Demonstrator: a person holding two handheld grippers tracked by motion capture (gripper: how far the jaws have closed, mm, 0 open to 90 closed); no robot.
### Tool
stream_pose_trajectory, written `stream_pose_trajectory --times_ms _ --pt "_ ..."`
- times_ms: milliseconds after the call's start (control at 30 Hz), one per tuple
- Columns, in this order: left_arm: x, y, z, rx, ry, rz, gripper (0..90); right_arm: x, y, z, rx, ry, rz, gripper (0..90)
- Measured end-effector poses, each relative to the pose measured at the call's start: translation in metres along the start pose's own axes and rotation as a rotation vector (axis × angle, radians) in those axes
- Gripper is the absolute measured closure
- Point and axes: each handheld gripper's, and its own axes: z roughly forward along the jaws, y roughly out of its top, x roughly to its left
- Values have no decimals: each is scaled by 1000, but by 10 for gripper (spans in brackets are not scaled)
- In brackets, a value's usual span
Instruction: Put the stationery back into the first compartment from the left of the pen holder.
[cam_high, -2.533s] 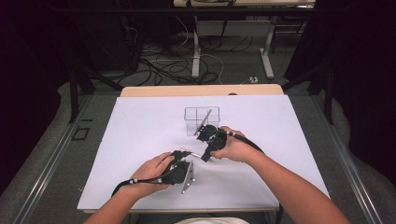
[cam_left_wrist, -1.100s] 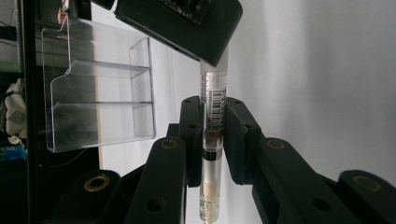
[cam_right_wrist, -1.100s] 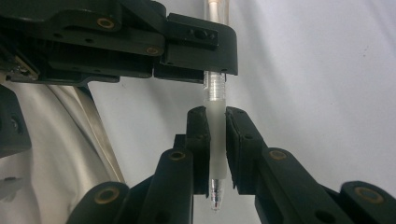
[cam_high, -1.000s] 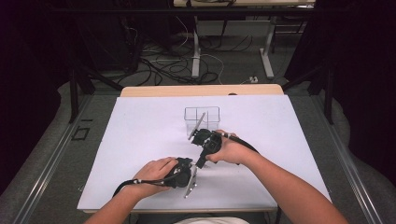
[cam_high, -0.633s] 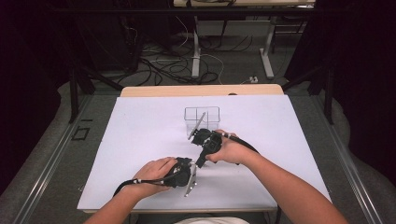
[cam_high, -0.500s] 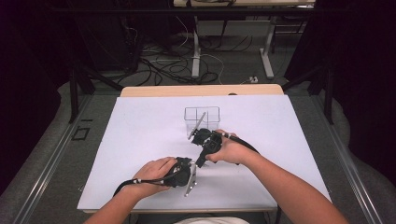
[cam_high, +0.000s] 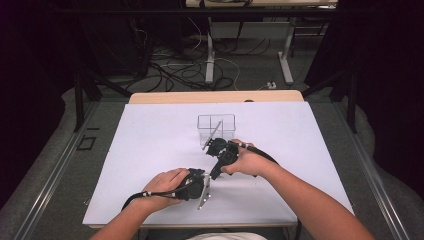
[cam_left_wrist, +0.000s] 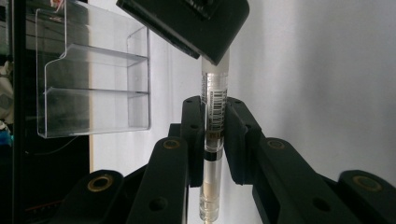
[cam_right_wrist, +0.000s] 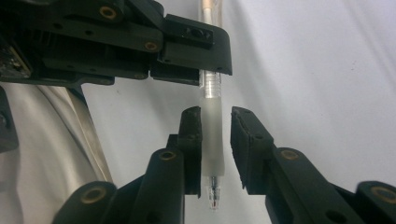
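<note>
Change: right gripper (cam_high: 216, 161) has dropped from beside the clear box toward the left gripper, lower centre of the high view.
Pen: pen (cam_left_wrist: 212, 140) lies lower centre, over the white table (cam_high: 140, 150).
Left gripper: left gripper (cam_left_wrist: 214, 140) clamps the pen's barrel.
Right gripper: jaws parted around the frosted grip, left jaw touching, right jaw apart.
Clear box: clear box (cam_high: 216, 128) stands mid-frame, beyond both hands.

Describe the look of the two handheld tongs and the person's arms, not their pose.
Both the left tongs and the right tongs are matte black, with two blocky jaws on linked bars pinned by round brass-coloured rivets. A thin black cable trails from the left one. The forearms are bare, with no sleeves in view.
</note>
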Motion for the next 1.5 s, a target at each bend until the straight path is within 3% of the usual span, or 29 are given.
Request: stream_pose_trajectory --times_ms 433,600,800,833,967,1100,1133,1267,1333,1500 --pt "5 -6 2 12 -12 -40 794 -6 -17 0 -2 -43 -31 616" --pt "15 -11 3 5 -23 -123 794 -10 -27 -2 -22 -78 -46 567" --pt "30 -14 3 -40 -50 -272 794 -16 -38 -3 -52 -117 -34 474" --pt "32 -14 3 -47 -53 -292 794 -19 -40 -4 -49 -125 -59 460" --pt "43 -15 4 -69 -56 -355 794 -21 -48 -4 -104 -135 9 421" --pt "55 -18 4 -82 -65 -426 794 -28 -59 -5 -133 -182 9 378" --pt "57 -18 4 -88 -64 -445 794 -28 -62 -6 -145 -175 46 359" --pt "68 -22 3 -121 -64 -534 793 -35 -76 -7 -172 -195 105 311" --pt "76 -24 2 -140 -69 -584 793 -35 -83 -8 -195 -218 150 242" --pt "91 -27 2 -197 -84 -705 794 -41 -97 -8 -244 -272 177 141"
